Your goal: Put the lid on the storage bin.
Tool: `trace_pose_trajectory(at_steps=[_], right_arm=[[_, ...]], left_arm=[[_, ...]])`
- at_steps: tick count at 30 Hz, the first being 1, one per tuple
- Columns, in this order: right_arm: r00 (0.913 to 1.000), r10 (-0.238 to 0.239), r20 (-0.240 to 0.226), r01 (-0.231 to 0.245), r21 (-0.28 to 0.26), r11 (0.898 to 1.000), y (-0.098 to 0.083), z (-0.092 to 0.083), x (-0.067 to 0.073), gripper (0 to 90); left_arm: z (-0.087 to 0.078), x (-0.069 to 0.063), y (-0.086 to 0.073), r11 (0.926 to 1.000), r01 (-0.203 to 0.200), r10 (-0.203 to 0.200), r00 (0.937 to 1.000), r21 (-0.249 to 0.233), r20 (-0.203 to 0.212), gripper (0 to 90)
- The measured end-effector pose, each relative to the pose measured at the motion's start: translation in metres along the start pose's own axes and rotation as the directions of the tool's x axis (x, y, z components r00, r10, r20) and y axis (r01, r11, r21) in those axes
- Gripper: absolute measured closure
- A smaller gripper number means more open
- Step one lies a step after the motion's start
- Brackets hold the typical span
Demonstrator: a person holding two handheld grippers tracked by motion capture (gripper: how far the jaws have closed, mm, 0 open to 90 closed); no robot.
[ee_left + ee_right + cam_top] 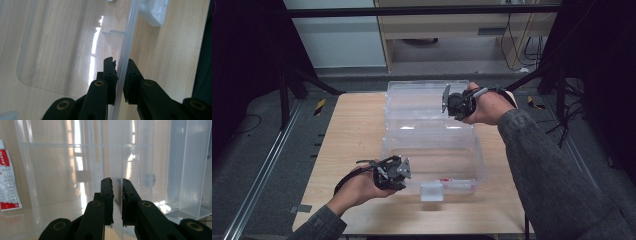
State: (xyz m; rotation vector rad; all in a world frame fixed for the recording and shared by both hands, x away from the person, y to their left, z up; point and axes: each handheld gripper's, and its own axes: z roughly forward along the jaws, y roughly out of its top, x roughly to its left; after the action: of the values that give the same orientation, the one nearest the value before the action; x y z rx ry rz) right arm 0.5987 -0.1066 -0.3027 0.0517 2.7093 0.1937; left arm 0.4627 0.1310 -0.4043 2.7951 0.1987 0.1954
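**Plastic box pinched at two edges**

Plastic box [432, 160], clear and with its lid [422, 102] thrown open toward the far side, sat in the middle of the wooden table [352, 135]. Its white latch [432, 191] faced the near edge.

The left gripper [404, 172], held in the person's left hand [359, 187], was at the box's near left corner. In the left gripper view its two black jaws stood pressed onto the thin clear wall [123, 72], one jaw on each side, pinching it.

The right gripper [448, 100], in the right hand [489, 106], reached across to the far right part of the open lid. In the right gripper view its jaws were likewise drawn together on an upright clear panel [117, 182] of the plastic, gripping it.

Through the clear plastic on the left of that view, a small white tube with red print [7, 180] lay flat on the wood. A dark grey sleeve [552, 170] covered the right forearm, which stretched over the table's near right side.
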Motion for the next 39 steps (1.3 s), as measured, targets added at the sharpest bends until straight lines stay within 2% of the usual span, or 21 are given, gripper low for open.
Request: trace_pose_trajectory(at_steps=[1,2,5,10,21,29,34,39], right_arm=[[1.0000,0.006,0.001,-0.006,-0.003,1.000,0.000,0.001,-0.001,81.9],[1.0000,0.006,0.000,-0.006,0.000,1.000,0.000,0.001,-0.002,82.0],[1.0000,0.007,0.001,-0.007,-0.002,1.000,0.001,0.001,-0.004,82.6],[0.9999,0.005,-0.010,-0.004,0.004,1.000,0.002,-0.001,-0.003,84.3],[0.9990,0.015,-0.041,-0.016,-0.024,1.000,0.005,-0.013,0.004,86.8],[0.9997,-0.011,-0.024,0.010,-0.031,0.999,0.006,-0.023,0.018,86.5],[1.0000,0.002,-0.003,-0.002,-0.033,0.999,0.006,-0.020,0.013,86.2],[0.9999,-0.010,-0.001,0.010,-0.033,0.999,0.007,-0.023,0.017,86.5]], left_arm=[[0.000,0.001,0.000,0.9999,0.015,-0.015,0.9999,-0.001,-0.001,81.6],[0.001,0.002,0.000,0.9999,0.011,-0.011,0.9999,-0.002,-0.008,81.5],[0.001,0.004,0.001,0.9995,0.031,-0.031,0.9994,-0.008,-0.013,81.2],[0.001,0.006,0.001,0.9989,0.046,-0.046,0.9988,-0.012,-0.016,80.7],[0.002,0.007,-0.001,0.9979,0.061,-0.062,0.9978,-0.022,-0.023,80.1],[0.003,0.007,-0.001,0.9954,0.088,-0.089,0.9958,-0.036,-0.022,79.5],[0.005,0.009,0.001,0.9944,0.097,-0.099,0.9942,-0.041,-0.042,79.1],[0.005,0.008,0.001,0.9935,0.103,-0.105,0.9935,-0.049,-0.045,78.7]])
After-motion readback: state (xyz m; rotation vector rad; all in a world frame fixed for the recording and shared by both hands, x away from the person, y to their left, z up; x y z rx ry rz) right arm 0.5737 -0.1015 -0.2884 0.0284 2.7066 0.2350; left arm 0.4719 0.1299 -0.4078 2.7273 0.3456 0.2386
